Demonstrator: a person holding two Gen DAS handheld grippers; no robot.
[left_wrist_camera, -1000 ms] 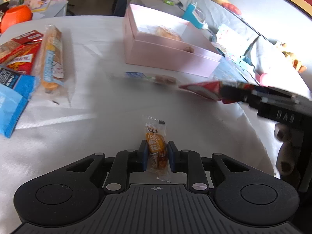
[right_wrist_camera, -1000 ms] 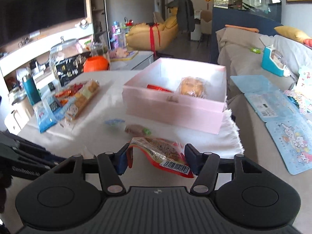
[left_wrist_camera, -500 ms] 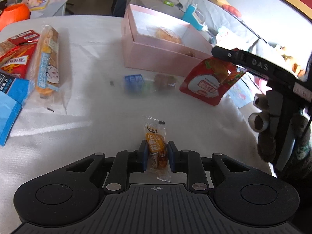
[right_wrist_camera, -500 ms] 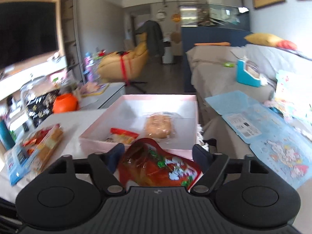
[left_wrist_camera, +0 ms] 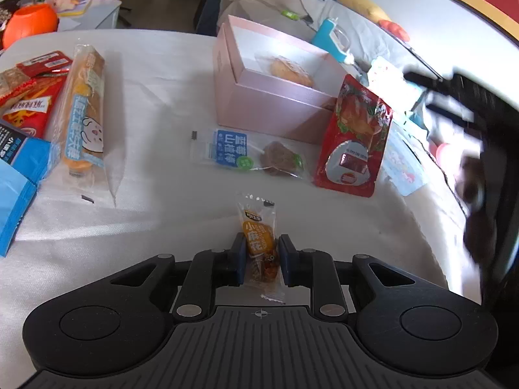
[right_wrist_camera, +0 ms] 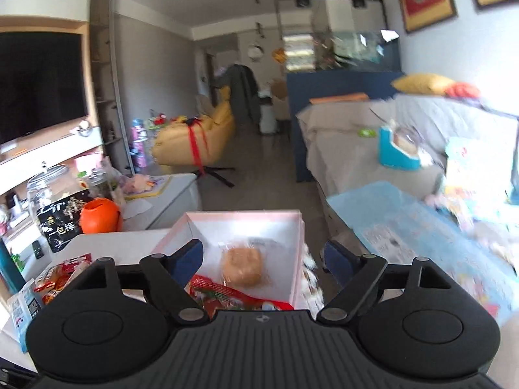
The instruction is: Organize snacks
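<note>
Two views. Left cam: left tongs (left_wrist_camera: 258, 254) squeeze the small orange twist-snack packet (left_wrist_camera: 260, 242) just above the white-cloth counter (left_wrist_camera: 162, 194); thin wrapper could slip out. Red foil pouch (left_wrist_camera: 352, 139) leans on the pink box (left_wrist_camera: 272, 97), could fall over. Right cam: right tongs (right_wrist_camera: 264, 257) wide apart w/ nothing in them, over the box; could bump it.

My left gripper (left_wrist_camera: 259, 254) sits low over the table, its pads pressed in close on a small packet. My right gripper (right_wrist_camera: 263, 259) hangs raised, jaws spread wide apart, gripping nothing.
</note>
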